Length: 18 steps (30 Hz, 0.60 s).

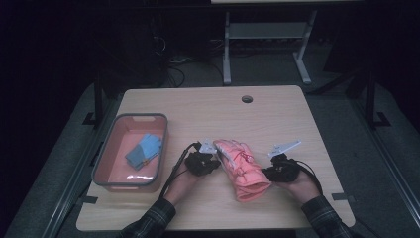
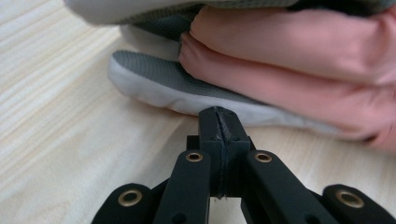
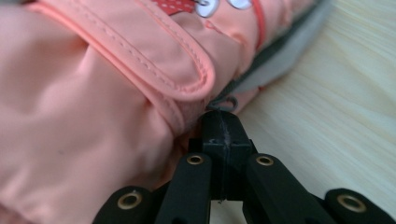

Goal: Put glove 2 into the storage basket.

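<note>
Dark all around, with only the pale wooden tabletop (image 1: pixel 208 114) lit, so I work from what the claw cameras give me. A pink padded glove pair (image 1: pixel 241 166) lies in the middle of it, one glove stacked on the other, fingers pointing away from me and cuffs toward me. My left claw (image 1: pixel 214 159) sits at the stack's left edge, my right claw (image 1: pixel 271 171) at its right edge near the cuff.

Both claws are clenched with nothing between them: in the left gripper view the jaws meet tip to tip just short of the grey palm fabric (image 2: pixel 187 81), and in the right gripper view they are pressed together right under the cuff strap (image 3: pixel 154 60), touching or nearly touching the fabric.

I judge the step to be taking hold of the gloves, probably to carry them to the red bin (image 1: pixel 106 166) at the left, where a blue glove (image 1: pixel 144 150) already lies. To do it well I would release each claw first, then slide one jaw flat along the wood under the bottom glove and the other over the top, so both layers are caught. Pinching only the top layer would let the lower glove drop. Lift both sides evenly.
</note>
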Motion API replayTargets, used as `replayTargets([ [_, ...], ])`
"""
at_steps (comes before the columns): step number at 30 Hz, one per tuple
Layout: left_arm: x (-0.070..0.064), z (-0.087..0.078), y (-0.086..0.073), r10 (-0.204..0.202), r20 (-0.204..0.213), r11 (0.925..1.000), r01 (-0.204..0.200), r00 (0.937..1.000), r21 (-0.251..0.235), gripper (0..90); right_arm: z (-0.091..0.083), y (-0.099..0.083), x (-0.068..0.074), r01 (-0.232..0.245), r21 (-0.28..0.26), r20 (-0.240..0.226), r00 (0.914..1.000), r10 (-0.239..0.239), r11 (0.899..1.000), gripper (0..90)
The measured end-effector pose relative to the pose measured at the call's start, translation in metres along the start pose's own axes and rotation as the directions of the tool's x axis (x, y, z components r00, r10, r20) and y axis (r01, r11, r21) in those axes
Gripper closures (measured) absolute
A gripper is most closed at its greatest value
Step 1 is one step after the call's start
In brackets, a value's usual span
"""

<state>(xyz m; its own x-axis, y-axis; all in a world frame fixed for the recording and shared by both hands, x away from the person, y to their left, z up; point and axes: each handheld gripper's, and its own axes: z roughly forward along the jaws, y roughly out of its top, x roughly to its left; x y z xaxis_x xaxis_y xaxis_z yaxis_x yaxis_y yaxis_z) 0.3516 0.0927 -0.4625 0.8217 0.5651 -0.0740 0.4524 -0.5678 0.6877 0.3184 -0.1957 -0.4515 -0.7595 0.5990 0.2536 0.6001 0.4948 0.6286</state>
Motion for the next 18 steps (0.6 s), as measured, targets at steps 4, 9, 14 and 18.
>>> replayTargets([
  [4, 0.008, 0.002, 0.002, -0.025, 0.007, 0.9997, 0.025, 0.9997, -0.004, 89.5, 0.005, 0.003, 0.009, 0.022, 0.001, -0.027, 0.9994, -0.022, 1.0, 90.0],
  [9, 0.012, 0.004, 0.003, -0.032, 0.014, 0.9994, 0.032, 0.9994, -0.016, 89.6, 0.011, 0.005, 0.02, 0.038, -0.005, -0.057, 0.9977, -0.038, 0.999, 90.0],
  [14, 0.014, 0.007, 0.007, -0.029, 0.029, 0.9993, 0.03, 0.9992, -0.021, 89.6, 0.019, 0.007, 0.037, 0.056, -0.001, -0.084, 0.9949, -0.056, 0.998, 90.0],
  [18, 0.015, 0.009, 0.012, -0.028, 0.052, 0.9989, 0.03, 0.9982, -0.036, 89.6, 0.027, 0.007, 0.05, 0.081, 0.014, -0.098, 0.992, -0.079, 0.997, 90.0],
])
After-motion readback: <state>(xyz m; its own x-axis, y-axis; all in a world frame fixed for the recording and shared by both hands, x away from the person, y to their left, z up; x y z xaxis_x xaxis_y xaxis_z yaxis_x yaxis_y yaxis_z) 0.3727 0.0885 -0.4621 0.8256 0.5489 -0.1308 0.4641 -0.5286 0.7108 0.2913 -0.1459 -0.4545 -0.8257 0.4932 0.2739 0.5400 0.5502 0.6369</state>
